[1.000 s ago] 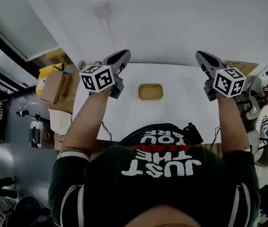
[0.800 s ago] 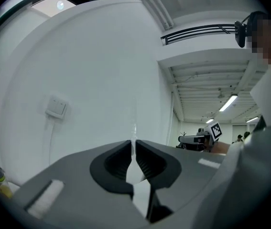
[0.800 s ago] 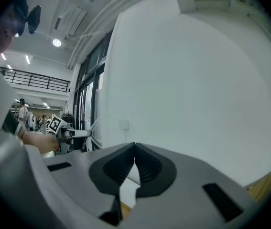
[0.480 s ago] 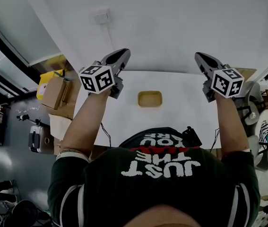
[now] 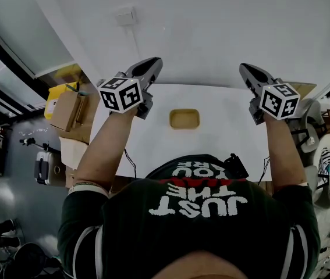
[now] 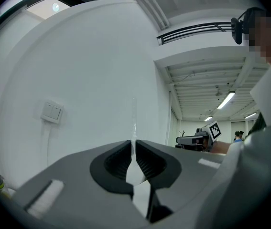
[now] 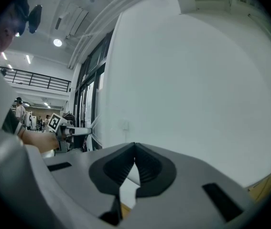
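A white wall is seen across the upper frame, and a white table is set against it just below centre. The left gripper and the right gripper are held raised at centre left and centre right, well apart and pointed at the wall. Each pair of jaws is brought together, with nothing gripped between them. A tan tray is laid on the table at frame centre, between the grippers and untouched. Boxes are stacked at the left edge. A switch is mounted at upper left.
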A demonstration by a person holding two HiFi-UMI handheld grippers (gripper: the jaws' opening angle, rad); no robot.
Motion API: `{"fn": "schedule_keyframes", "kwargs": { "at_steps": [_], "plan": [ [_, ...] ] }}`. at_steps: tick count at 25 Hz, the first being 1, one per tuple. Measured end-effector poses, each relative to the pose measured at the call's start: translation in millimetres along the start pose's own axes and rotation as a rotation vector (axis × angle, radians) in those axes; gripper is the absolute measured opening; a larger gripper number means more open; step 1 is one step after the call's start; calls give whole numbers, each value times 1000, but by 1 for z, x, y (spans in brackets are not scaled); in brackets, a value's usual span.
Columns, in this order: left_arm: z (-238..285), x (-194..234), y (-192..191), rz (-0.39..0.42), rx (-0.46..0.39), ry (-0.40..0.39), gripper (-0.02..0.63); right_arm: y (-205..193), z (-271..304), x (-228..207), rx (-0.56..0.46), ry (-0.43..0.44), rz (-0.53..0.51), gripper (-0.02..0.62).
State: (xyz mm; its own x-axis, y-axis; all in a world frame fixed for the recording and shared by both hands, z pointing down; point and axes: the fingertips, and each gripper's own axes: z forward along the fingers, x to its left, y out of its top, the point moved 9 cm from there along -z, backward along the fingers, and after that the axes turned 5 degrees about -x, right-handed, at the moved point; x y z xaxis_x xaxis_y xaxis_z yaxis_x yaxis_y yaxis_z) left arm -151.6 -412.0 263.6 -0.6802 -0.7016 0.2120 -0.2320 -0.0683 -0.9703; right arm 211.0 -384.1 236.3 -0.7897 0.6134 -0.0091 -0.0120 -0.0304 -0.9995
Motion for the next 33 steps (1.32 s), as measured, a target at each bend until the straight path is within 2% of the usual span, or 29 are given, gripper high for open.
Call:
{"fn": "schedule_keyframes", "kwargs": {
  "at_steps": [11,33],
  "plan": [
    [3,-3,-4,4,6,-8,35,-3,0,3,5,-14,-46,5],
    [4,-2,-2,3,3,-8,35,-3,4,8,26,10,-59,5]
  ]
}}
